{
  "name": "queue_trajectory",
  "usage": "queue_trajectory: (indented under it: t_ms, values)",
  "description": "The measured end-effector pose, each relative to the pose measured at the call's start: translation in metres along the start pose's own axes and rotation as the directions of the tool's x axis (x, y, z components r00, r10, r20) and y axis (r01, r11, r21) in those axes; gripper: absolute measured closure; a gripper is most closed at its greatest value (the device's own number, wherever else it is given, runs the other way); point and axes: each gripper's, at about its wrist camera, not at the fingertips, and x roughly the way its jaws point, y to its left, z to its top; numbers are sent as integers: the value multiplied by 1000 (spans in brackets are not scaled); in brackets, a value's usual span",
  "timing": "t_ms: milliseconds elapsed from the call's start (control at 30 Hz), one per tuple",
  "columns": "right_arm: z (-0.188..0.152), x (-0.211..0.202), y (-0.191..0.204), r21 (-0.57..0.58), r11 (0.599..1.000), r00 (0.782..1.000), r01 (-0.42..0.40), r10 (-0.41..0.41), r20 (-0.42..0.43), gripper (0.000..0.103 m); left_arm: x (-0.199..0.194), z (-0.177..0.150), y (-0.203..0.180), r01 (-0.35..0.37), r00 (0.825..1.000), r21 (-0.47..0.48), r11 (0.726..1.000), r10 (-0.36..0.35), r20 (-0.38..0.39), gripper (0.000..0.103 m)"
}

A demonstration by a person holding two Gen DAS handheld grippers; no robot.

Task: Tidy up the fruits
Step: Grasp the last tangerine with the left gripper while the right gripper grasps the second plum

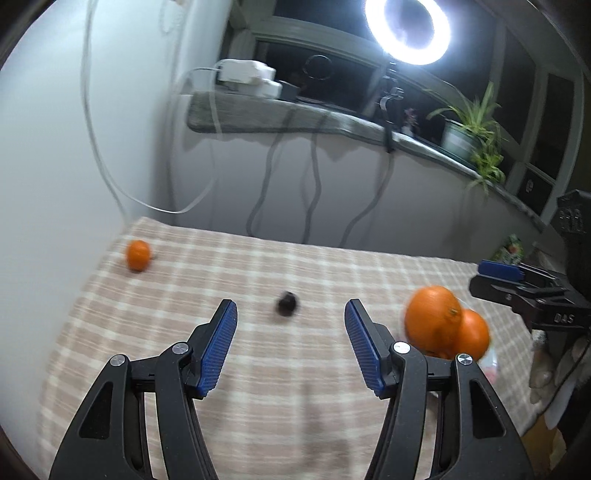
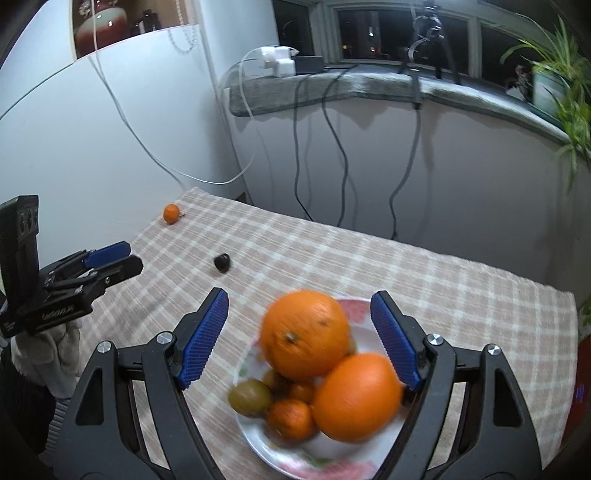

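Observation:
On the checked tablecloth (image 1: 295, 387) lie a small tangerine (image 1: 138, 254) at the far left and a dark, roundish fruit (image 1: 286, 303) in the middle. My left gripper (image 1: 291, 310) is open above the cloth, and the dark fruit lies beyond its fingertips. A flowered plate (image 2: 258, 448) carries two big oranges (image 2: 304, 334), small tangerines (image 2: 290, 419) and a greenish fruit (image 2: 250, 398). My right gripper (image 2: 300, 297) hangs open over the plate, its pads apart from the top orange. The left wrist view has that gripper (image 1: 480, 278) at its right edge, beyond the oranges (image 1: 432, 319).
A grey windowsill (image 2: 332, 88) behind the table holds white chargers (image 2: 277, 61), a ring light (image 1: 408, 29) on a stand and a potted plant (image 1: 469, 129). Cables (image 2: 340, 147) hang down the wall to the table's back edge. A white wall (image 1: 55, 147) borders the left side.

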Motion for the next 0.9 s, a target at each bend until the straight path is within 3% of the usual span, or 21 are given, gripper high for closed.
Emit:
queue_trajectory:
  t_ms: [500,700,900]
  values:
    - [29,67,73,-47,998,997,-50,47,-66,21,34,19,88,-138,990,-124,983,136,-25,46]
    - [31,106,101,-83,994,989,-66,53,-141,32,56,25,113,-176,984,-143,974,170,-48,51]
    - [23,147,111,-50,998,975,-35,23,-222,49,81,28,127,-189,981,-150,970,180,-76,56]
